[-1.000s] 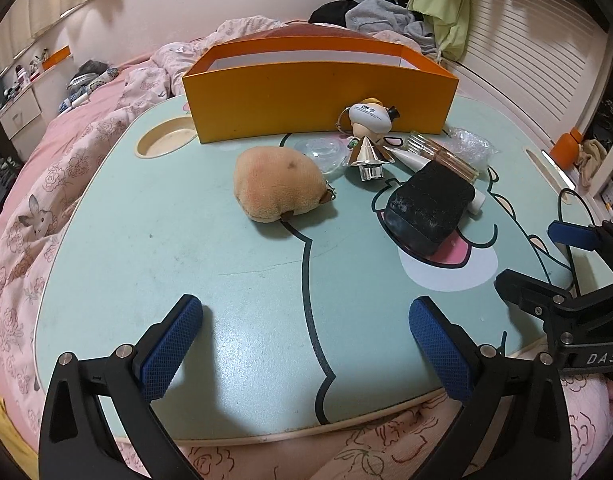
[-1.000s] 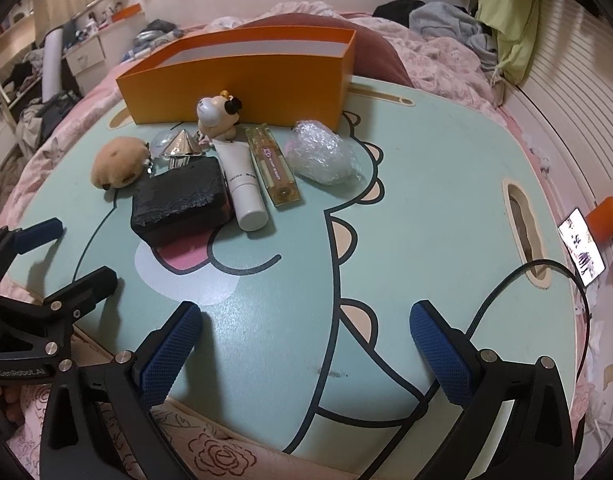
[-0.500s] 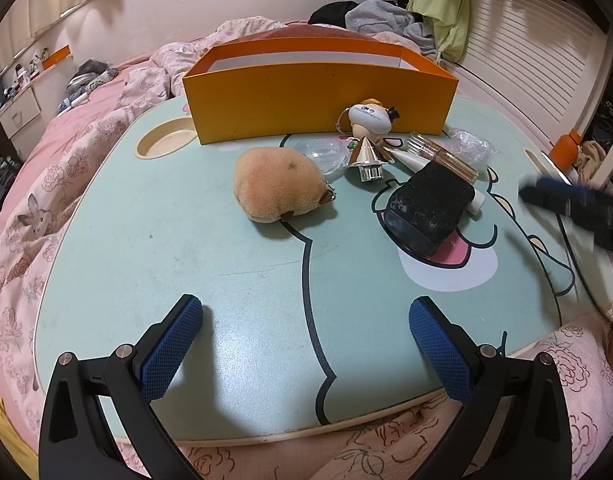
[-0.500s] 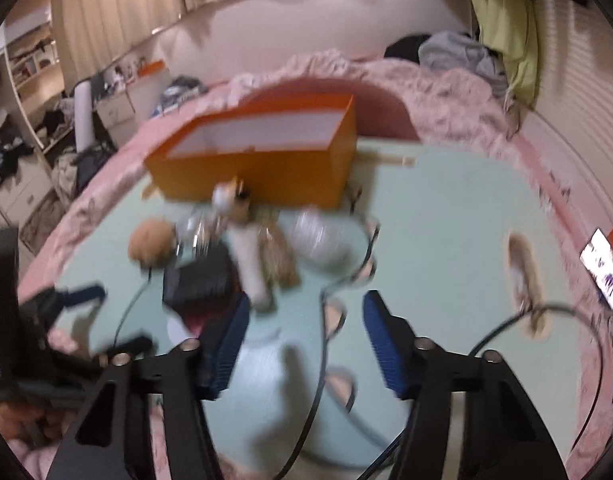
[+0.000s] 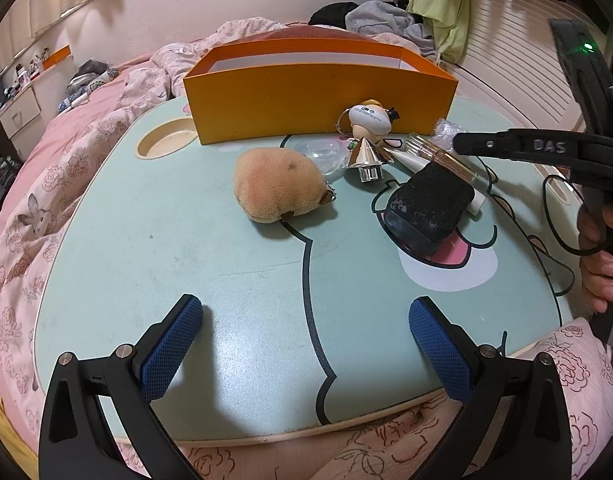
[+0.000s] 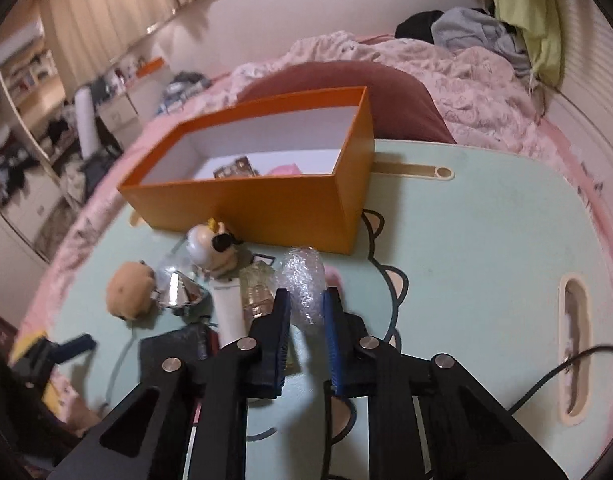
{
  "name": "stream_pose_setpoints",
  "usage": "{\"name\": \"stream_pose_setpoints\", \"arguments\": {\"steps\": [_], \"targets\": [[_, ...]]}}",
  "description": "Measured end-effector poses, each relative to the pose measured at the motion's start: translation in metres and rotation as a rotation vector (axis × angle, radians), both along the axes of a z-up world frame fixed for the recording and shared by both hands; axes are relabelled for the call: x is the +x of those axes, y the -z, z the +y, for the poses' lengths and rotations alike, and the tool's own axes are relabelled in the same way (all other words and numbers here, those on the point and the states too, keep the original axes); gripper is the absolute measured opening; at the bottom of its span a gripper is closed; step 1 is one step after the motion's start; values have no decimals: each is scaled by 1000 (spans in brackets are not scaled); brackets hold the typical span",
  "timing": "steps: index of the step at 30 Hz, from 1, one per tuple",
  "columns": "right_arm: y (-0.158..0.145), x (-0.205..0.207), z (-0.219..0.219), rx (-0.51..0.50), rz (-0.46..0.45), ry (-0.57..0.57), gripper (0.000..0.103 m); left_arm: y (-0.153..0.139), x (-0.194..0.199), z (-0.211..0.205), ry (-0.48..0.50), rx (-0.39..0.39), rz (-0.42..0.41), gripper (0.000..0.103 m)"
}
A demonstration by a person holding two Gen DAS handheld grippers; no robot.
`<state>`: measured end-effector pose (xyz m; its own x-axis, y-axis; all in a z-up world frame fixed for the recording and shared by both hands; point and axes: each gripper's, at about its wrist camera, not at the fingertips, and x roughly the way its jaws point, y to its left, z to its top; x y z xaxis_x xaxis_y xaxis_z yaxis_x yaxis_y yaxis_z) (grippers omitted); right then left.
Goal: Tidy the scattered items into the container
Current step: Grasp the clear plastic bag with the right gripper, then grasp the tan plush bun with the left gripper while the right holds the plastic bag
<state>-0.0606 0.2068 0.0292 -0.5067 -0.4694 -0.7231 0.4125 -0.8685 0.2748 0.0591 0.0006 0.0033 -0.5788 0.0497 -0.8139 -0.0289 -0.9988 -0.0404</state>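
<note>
Right gripper (image 6: 305, 316) newly clamped on bubble-wrap bundle (image 6: 302, 280).

Both wrist views overlook the table (image 5: 226, 280) obliquely.

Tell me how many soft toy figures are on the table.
2. A tan plush lies left of the black block; a white cow figure stands by the orange box. Others could hide inside the box.

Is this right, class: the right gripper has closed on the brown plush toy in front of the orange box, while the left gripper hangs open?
Not quite. The right gripper has closed on the bubble wrap, not the plush toy, which lies untouched, as the right wrist view shows. The orange box and open left gripper are right.
</note>
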Motion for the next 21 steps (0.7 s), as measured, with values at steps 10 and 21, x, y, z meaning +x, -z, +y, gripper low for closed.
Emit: {"name": "stream_pose_setpoints", "arguments": {"steps": [10, 21], "targets": [[-14, 46, 38, -199, 99, 53, 16, -25, -7, -52, -139, 229, 97, 103], [-14, 50, 40, -215, 99, 63, 16, -14, -68, -26, -46, 157, 19, 75]]}}
